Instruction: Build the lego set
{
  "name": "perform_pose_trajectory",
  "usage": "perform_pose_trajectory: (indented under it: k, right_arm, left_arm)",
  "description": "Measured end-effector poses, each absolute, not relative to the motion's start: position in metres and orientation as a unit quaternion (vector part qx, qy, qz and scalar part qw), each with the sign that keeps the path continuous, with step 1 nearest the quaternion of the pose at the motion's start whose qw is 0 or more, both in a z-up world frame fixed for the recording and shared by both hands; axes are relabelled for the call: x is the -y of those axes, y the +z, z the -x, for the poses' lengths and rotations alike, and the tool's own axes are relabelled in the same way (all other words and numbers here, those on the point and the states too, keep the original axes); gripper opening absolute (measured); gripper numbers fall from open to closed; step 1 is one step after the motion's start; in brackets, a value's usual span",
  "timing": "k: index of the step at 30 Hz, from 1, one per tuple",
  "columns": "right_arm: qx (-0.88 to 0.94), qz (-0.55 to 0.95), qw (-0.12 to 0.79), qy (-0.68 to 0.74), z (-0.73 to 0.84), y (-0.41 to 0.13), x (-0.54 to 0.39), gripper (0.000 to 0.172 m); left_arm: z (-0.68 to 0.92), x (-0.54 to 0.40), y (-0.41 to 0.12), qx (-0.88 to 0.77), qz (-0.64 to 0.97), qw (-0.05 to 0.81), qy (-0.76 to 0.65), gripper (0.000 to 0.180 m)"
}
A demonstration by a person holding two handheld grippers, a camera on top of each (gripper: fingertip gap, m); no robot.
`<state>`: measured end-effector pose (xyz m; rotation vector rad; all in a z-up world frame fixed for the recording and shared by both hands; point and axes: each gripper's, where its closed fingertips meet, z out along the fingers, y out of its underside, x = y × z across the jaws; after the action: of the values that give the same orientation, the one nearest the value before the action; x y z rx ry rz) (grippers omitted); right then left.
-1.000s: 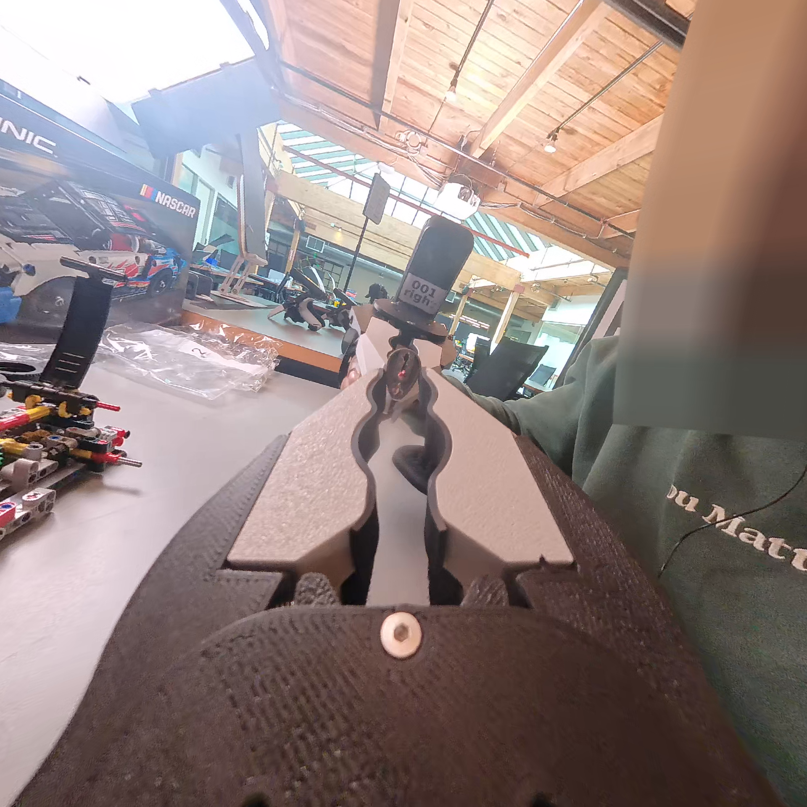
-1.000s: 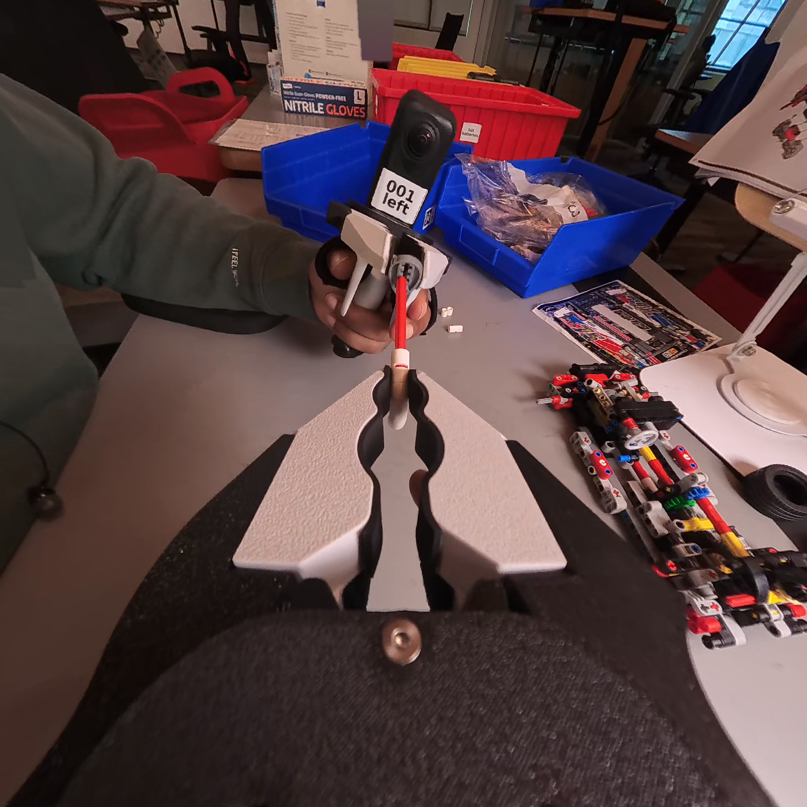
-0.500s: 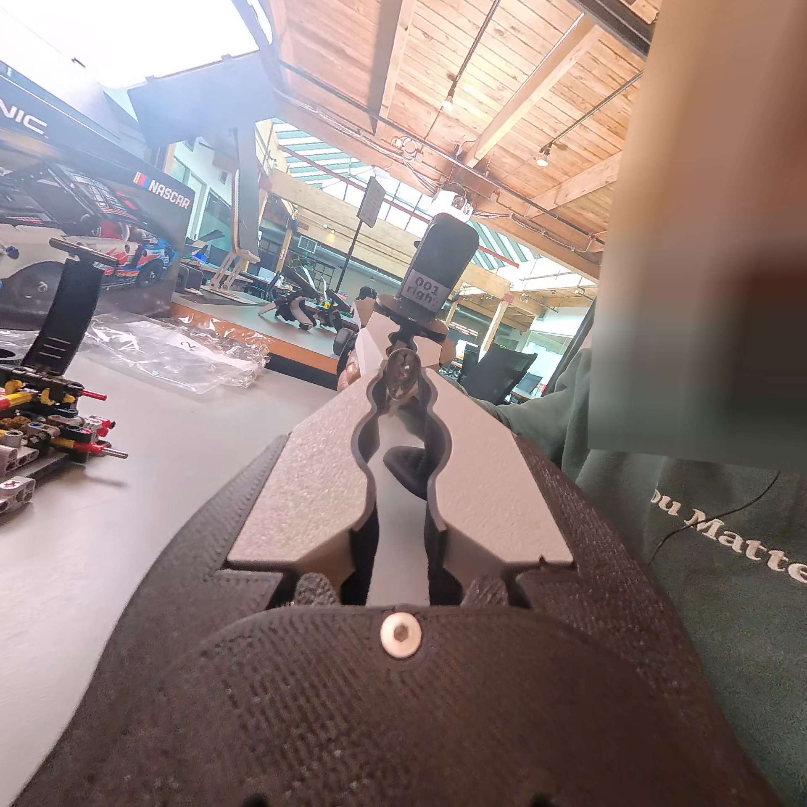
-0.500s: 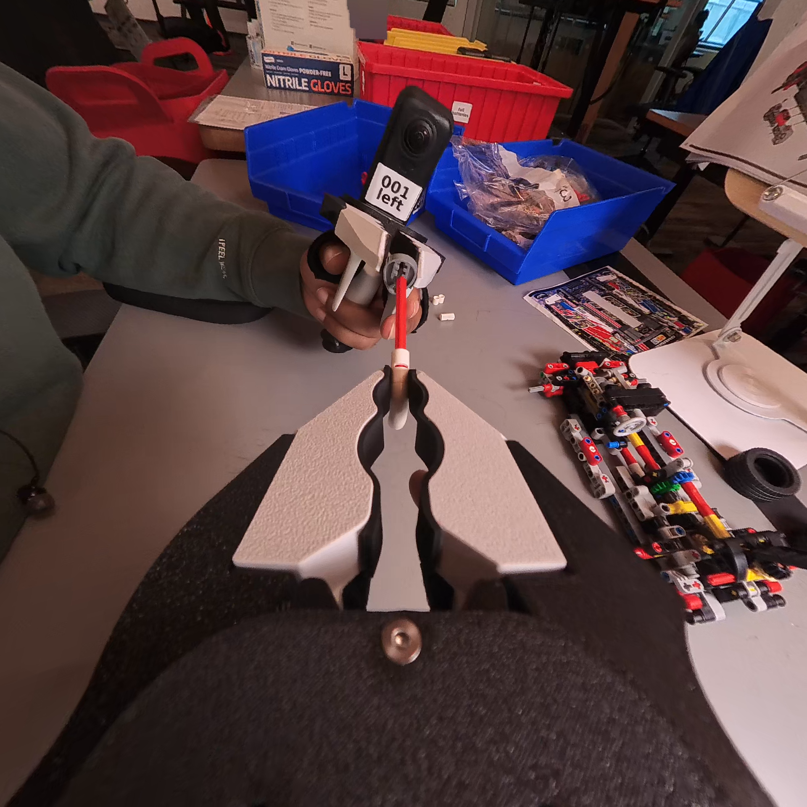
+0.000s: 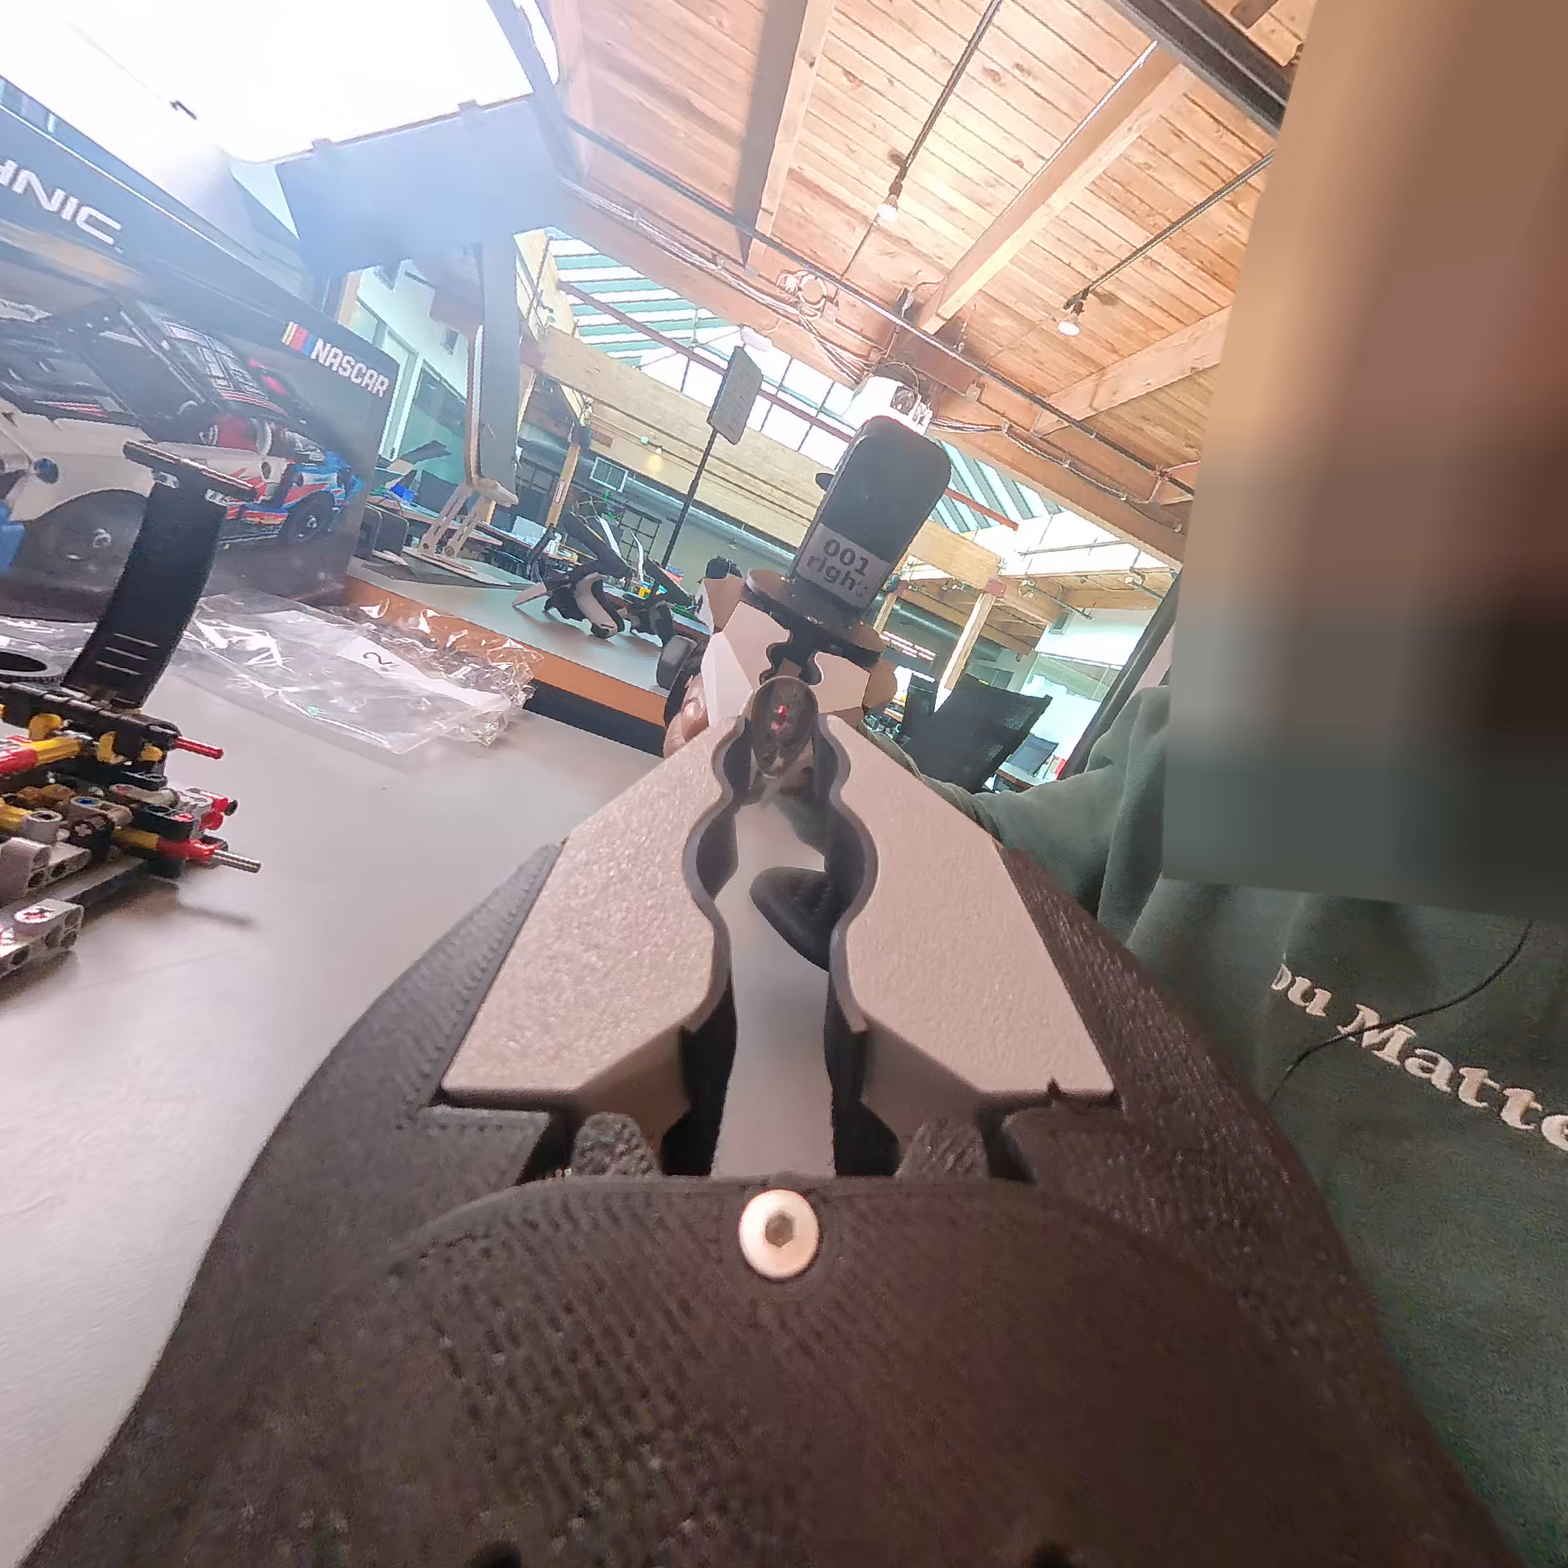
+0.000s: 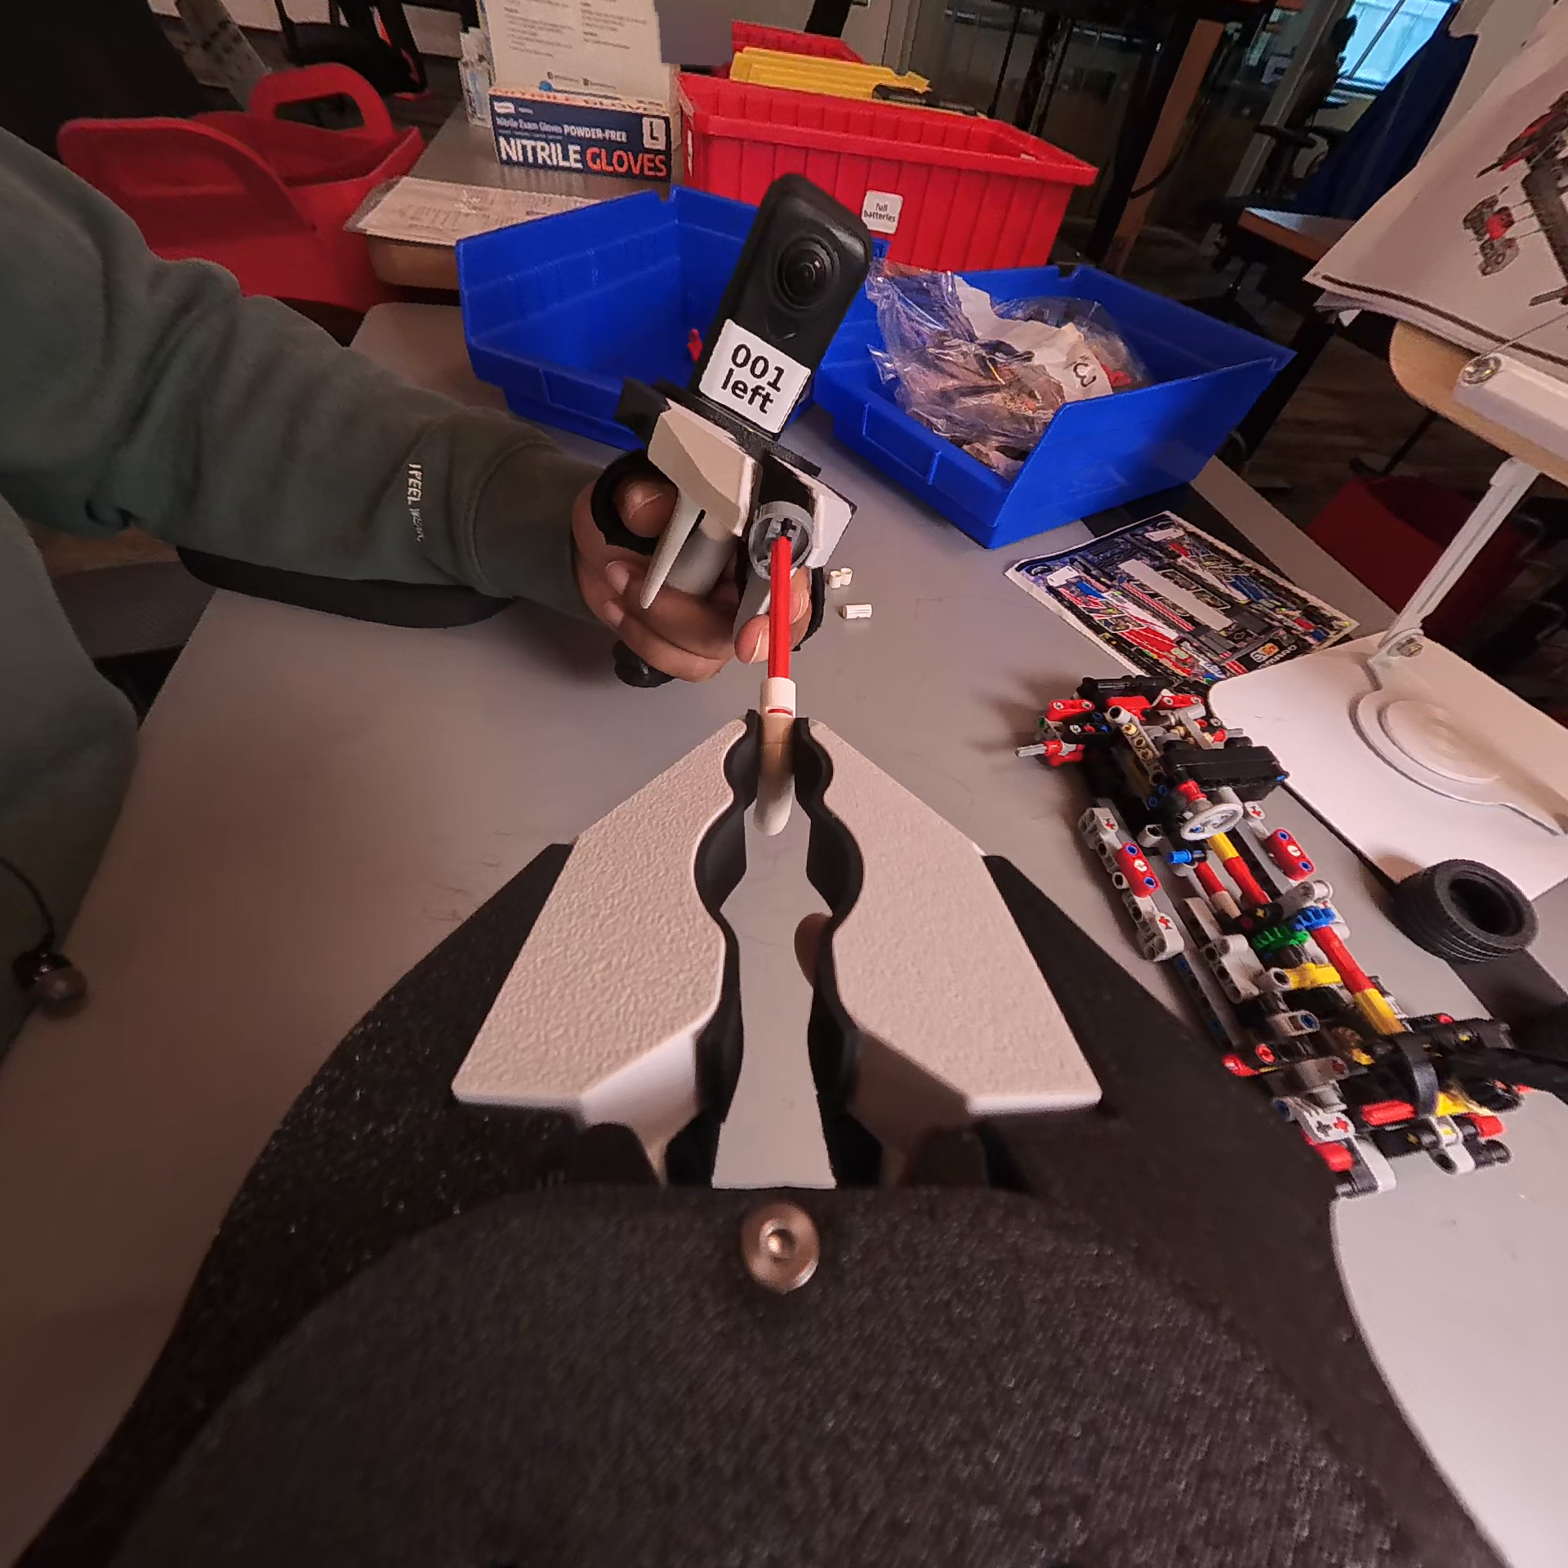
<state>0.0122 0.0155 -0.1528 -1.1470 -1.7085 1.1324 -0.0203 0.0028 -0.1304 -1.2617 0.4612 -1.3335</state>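
Red axle (image 6: 779,607) is hanging in mid-air above the grey bench (image 6: 356,764), running between the two grippers. Its far end is sitting in a grey round piece (image 6: 779,533), and the left gripper (image 6: 776,543) is squeezing that piece between its fingers, held up by a hand (image 6: 670,594) in a green sleeve (image 6: 254,441). Its near end is slotted into a white sleeve piece (image 6: 776,747), and the right gripper (image 6: 776,747) is pinching that white piece at its fingertips, both black pads pressing on it. From the left wrist view, the grey round piece (image 5: 785,730) is showing end-on at the fingertips of the left gripper (image 5: 785,738), with the right gripper (image 5: 798,653) facing it just beyond. Two small white pegs (image 6: 848,594) are lying on the bench just past the left gripper. Off to the right, a partly built brick car chassis (image 6: 1256,916) is lying on the bench, with a black tyre (image 6: 1466,910) beside it and a printed sheet (image 6: 1179,594) behind. Further back, blue bins (image 6: 1061,441) are standing, one holding a plastic bag (image 6: 993,356).
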Motion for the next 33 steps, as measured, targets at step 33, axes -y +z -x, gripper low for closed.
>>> perform_pose_trajectory:
  k: [33]
  right_arm:
    - [0.784,0.444,0.300,0.313,-0.041,-0.206,-0.007,0.004]
  left_arm:
    - [-0.010,0.011,-0.194,-0.385,0.654,0.499,-0.419,0.012]
